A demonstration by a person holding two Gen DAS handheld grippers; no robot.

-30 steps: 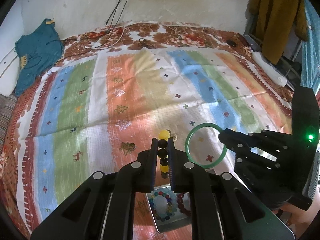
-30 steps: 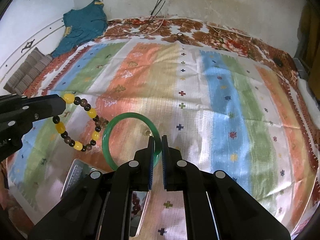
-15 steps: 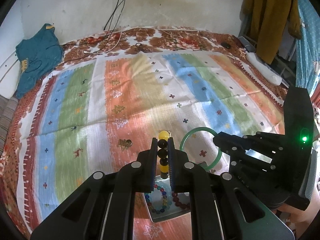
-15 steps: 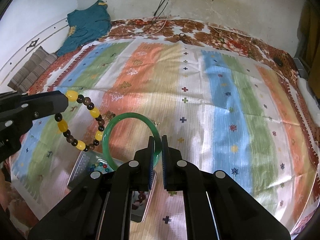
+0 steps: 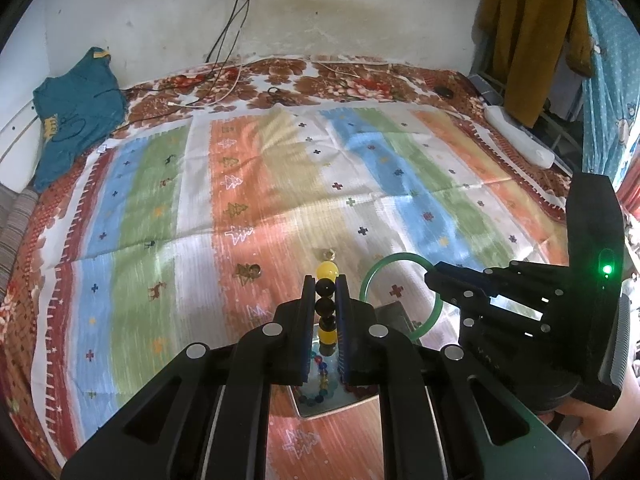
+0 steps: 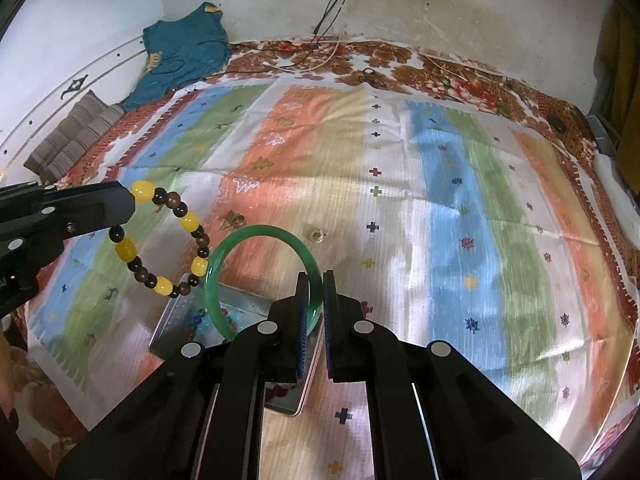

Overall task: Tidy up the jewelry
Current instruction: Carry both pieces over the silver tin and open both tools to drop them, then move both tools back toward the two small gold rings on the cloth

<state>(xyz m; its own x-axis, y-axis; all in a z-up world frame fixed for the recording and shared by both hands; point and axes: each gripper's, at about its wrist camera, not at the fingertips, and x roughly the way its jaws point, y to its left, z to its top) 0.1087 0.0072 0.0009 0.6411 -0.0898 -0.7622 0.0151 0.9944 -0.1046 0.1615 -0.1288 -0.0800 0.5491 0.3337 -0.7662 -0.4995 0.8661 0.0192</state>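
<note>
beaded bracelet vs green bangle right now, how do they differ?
Build: the beaded bracelet is a string of yellow and dark brown beads; the green bangle is one smooth, rigid, translucent ring.
Holder: the left gripper has its jaws shut on the beads; the right gripper pinches the bangle's rim.
Shape: the bracelet hangs in an uneven loop; the bangle holds a true circle.
Shared: both are lifted above the tray.

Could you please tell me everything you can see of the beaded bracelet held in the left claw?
The beaded bracelet is a closed loop of round beads: large glossy yellow ones alternating with smaller dark brown and near-black ones, looking like resin or wood. The left claw is shut on one section, and the rest hangs free in the air, above the striped blanket and the metal tray. It hangs beside the green bangle; whether they touch is unclear.
</note>
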